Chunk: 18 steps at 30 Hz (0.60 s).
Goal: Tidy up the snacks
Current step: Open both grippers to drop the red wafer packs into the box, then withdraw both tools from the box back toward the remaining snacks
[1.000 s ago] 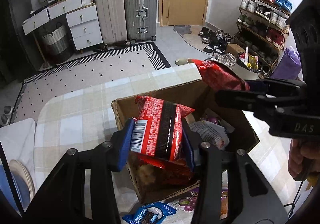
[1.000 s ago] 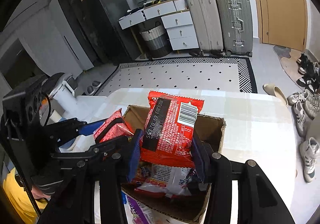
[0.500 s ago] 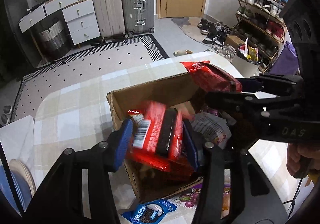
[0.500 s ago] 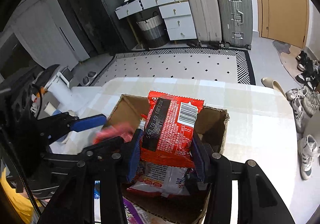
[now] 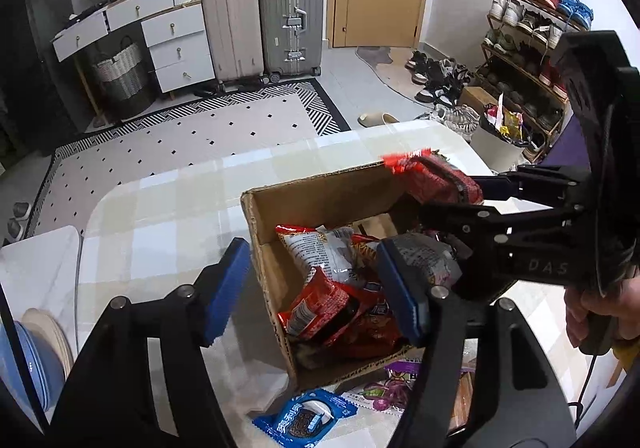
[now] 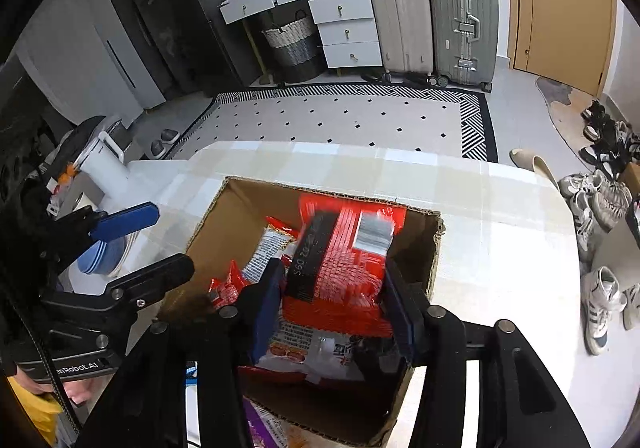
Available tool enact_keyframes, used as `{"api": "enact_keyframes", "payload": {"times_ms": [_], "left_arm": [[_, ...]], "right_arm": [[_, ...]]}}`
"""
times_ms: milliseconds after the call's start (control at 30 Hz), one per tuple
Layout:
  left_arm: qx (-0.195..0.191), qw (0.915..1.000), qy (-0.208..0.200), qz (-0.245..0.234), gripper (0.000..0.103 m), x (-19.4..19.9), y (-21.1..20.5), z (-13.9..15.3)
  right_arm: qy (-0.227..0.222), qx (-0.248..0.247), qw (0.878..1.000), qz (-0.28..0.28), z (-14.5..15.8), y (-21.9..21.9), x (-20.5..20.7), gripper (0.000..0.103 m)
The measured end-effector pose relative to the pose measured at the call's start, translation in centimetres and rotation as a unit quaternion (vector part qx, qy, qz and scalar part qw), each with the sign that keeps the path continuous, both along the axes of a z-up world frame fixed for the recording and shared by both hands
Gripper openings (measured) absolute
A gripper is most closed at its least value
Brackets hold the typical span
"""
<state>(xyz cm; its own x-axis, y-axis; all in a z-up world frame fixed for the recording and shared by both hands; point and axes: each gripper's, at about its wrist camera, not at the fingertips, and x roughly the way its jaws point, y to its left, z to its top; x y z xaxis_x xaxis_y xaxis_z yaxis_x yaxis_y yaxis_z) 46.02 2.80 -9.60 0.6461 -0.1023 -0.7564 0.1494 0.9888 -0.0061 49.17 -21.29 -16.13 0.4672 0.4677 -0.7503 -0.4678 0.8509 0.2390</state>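
The left wrist view shows the left tool (image 5: 314, 288) released, jaws just opened, its red packet (image 5: 320, 312) lying in the brown cardboard box (image 5: 256, 232) below, while the right tool (image 6: 332, 304), loosening, has another red packet (image 6: 340, 268) between its pads; a blue packet (image 5: 304, 418) waits on the tabletop (image 5: 160, 207).

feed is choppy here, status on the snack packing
Left tool just opened, empty over the box. Right tool just opening, red pack blurred between its pads, apparently slipping into the box. Nothing in the way.
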Motion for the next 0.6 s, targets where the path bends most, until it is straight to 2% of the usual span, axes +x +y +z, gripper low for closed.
{"api": "enact_keyframes", "payload": {"times_ms": [67,133,233,367,500,600], "left_arm": [[-0.006,0.9999,-0.005,0.007,0.067,-0.8,0.4,0.4],[-0.027,0.9996,-0.005,0.002,0.070,-1.8,0.6,0.7],[-0.017,0.9998,-0.013,0.003,0.070,-3.4,0.3,1.5],[-0.019,0.9996,-0.022,0.003,0.071,-5.9,-0.1,2.9],[-0.019,0.9988,-0.045,0.002,0.075,-9.6,-0.4,4.8],[-0.020,0.9976,-0.067,0.002,0.078,-12.7,-0.7,6.3]], "right_arm": [[-0.026,-0.017,1.000,0.002,0.8,0.2,-0.8,0.056],[-0.033,-0.013,0.999,0.004,1.7,0.1,-1.6,0.059],[-0.040,-0.007,0.999,0.006,3.0,-0.3,-3.3,0.059],[-0.061,0.021,0.998,0.010,5.2,-1.5,-7.0,0.059],[-0.092,0.051,0.994,0.008,7.0,-3.1,-11.4,0.059],[-0.117,0.074,0.990,0.004,8.3,-4.2,-14.7,0.066]]}}
